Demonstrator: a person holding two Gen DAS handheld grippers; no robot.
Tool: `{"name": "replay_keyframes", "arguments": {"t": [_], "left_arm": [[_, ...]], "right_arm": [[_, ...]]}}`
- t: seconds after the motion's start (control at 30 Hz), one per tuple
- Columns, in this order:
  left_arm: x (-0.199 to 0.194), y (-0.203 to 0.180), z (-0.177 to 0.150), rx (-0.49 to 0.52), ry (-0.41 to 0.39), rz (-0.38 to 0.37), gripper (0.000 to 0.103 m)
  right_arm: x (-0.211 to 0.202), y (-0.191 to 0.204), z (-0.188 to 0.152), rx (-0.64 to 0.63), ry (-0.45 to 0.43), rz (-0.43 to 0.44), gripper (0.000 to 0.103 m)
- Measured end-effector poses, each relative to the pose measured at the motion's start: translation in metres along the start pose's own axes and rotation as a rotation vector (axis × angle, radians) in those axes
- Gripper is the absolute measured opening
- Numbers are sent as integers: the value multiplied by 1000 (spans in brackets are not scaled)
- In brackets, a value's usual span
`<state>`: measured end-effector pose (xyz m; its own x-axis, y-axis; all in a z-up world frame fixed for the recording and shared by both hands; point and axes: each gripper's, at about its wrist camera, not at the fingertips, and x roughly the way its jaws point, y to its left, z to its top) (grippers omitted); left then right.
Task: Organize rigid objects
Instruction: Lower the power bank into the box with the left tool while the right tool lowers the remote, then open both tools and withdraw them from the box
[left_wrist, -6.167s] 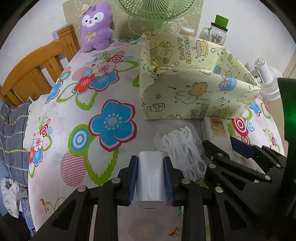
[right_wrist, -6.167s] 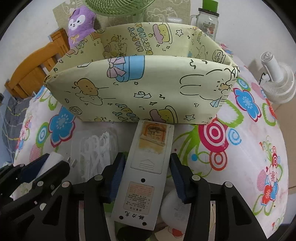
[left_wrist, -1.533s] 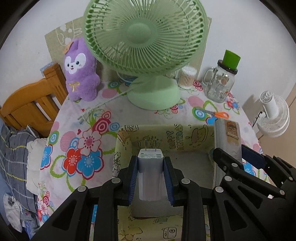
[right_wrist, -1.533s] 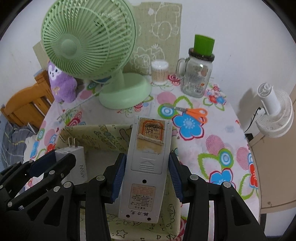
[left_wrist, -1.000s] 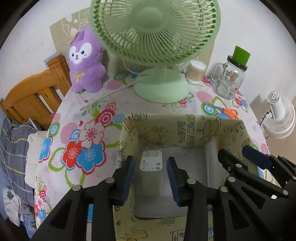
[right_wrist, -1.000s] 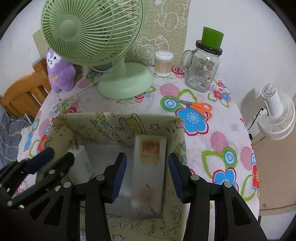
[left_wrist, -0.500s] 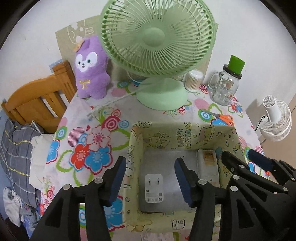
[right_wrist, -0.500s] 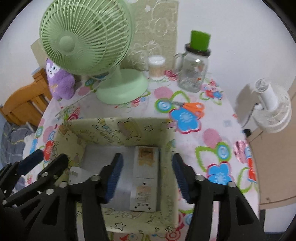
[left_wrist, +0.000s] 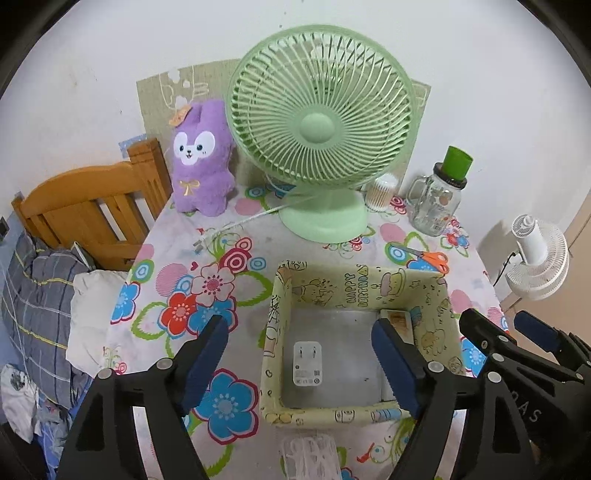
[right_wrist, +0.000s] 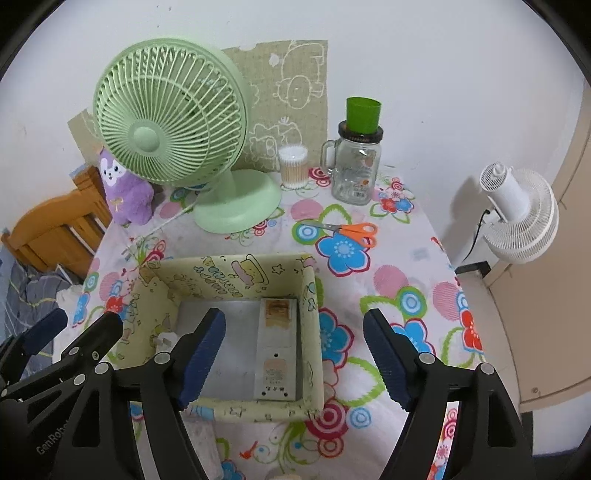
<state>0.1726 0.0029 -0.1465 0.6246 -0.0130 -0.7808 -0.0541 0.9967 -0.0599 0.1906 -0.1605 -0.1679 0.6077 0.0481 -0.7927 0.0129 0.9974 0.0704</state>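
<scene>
Both claws hang empty over the box (left_wrist: 354, 291): my left claw (left_wrist: 301, 363) and right claw (right_wrist: 293, 360) have just been opening, jaws wide, nothing between them. Below the left lies the charger (left_wrist: 306, 363), flat, prongs toward the fan (left_wrist: 321, 129). Under the right lies the remote (right_wrist: 276, 349), long axis running away from me along the box's right wall. A floss pick bag (left_wrist: 312, 456) waits on the table (right_wrist: 406, 258) just before the box, nearer my left claw.
</scene>
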Motion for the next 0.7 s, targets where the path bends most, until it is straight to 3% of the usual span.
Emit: {"name": "replay_keyframes", "arguments": {"t": [0.33, 0.7], "left_arm": [[-43, 3, -10, 22, -51, 9, 95], [-77, -3, -26, 67, -63, -7, 98]], "right_arm": [[-44, -6, -12, 21, -57, 27, 90], [-84, -14, -28, 12, -101, 16, 94]]}}
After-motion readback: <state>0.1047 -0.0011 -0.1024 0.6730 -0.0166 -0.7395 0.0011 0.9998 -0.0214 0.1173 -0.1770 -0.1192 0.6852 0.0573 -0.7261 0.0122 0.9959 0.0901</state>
